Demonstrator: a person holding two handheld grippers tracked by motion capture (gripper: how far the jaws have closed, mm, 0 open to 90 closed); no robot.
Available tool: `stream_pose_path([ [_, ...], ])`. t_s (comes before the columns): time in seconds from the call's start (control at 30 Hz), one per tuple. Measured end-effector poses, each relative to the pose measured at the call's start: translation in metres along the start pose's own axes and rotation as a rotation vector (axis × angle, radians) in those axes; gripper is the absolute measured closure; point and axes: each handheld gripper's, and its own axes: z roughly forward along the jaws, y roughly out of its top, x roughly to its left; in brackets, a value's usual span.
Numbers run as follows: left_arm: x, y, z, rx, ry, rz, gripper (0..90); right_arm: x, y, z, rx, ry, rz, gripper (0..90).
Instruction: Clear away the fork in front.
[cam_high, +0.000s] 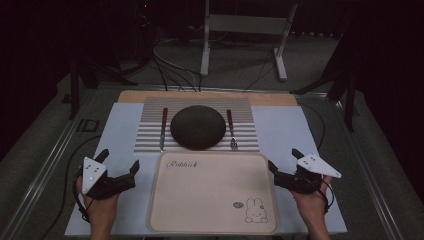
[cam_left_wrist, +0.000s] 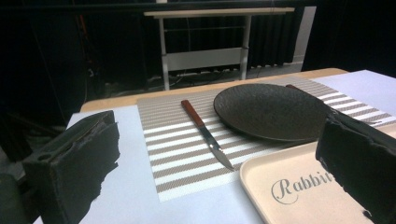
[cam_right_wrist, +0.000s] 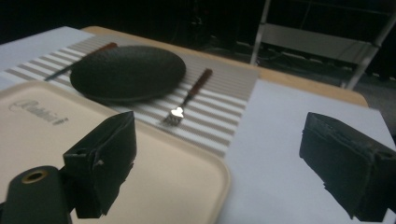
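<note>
A dark round plate (cam_high: 197, 126) (cam_left_wrist: 271, 110) (cam_right_wrist: 127, 72) sits on a striped placemat (cam_high: 150, 131) at the table's far middle. A knife (cam_high: 163, 129) (cam_left_wrist: 206, 133) with a red-brown handle lies left of the plate, a fork (cam_high: 231, 130) (cam_right_wrist: 186, 99) right of it. In front of the mat lies an empty cream tray (cam_high: 212, 192) (cam_left_wrist: 299, 196) (cam_right_wrist: 42, 126) printed "Rabbit". My left gripper (cam_high: 119, 161) (cam_left_wrist: 219, 177) rests open just left of the tray, and my right gripper (cam_high: 284, 159) (cam_right_wrist: 219, 163) stands open at the tray's right edge. Nothing is between either pair of jaws.
A pale blue sheet (cam_high: 125, 135) covers the tabletop under mat and tray. Behind the table stands a white metal frame (cam_high: 245, 30) with cables (cam_high: 172, 70) on the dark floor. Dark stands flank the table left and right.
</note>
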Motion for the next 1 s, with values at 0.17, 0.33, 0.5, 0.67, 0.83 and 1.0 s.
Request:
stream_pose_path([
  [0.17, 0.001, -0.001, 0.001, 0.021, 0.019, -0.017, 0.1, 0.003, 0.016, 0.009, -0.010, 0.016, -0.003, 11.0],
  [0.33, 0.003, -0.001, 0.000, 0.015, 0.022, -0.033, 0.1, 0.003, 0.030, 0.016, -0.018, 0.009, 0.000, 11.0],
  [0.5, 0.005, -0.001, 0.000, 0.016, 0.033, -0.044, 0.0, 0.004, 0.042, 0.024, -0.022, 0.012, 0.008, 11.1],
  [0.67, 0.006, -0.001, 0.001, 0.021, 0.037, -0.044, 0.0, 0.007, 0.049, 0.034, -0.004, 0.011, -0.008, 11.2],
  [0.83, 0.006, -0.001, 0.002, 0.022, 0.041, -0.041, 0.0, 0.010, 0.058, 0.045, -0.002, 0.017, -0.021, 11.2],
  [1.0, 0.007, -0.001, 0.002, 0.025, 0.043, -0.038, 0.0, 0.012, 0.068, 0.058, 0.000, 0.014, -0.040, 11.1],
])
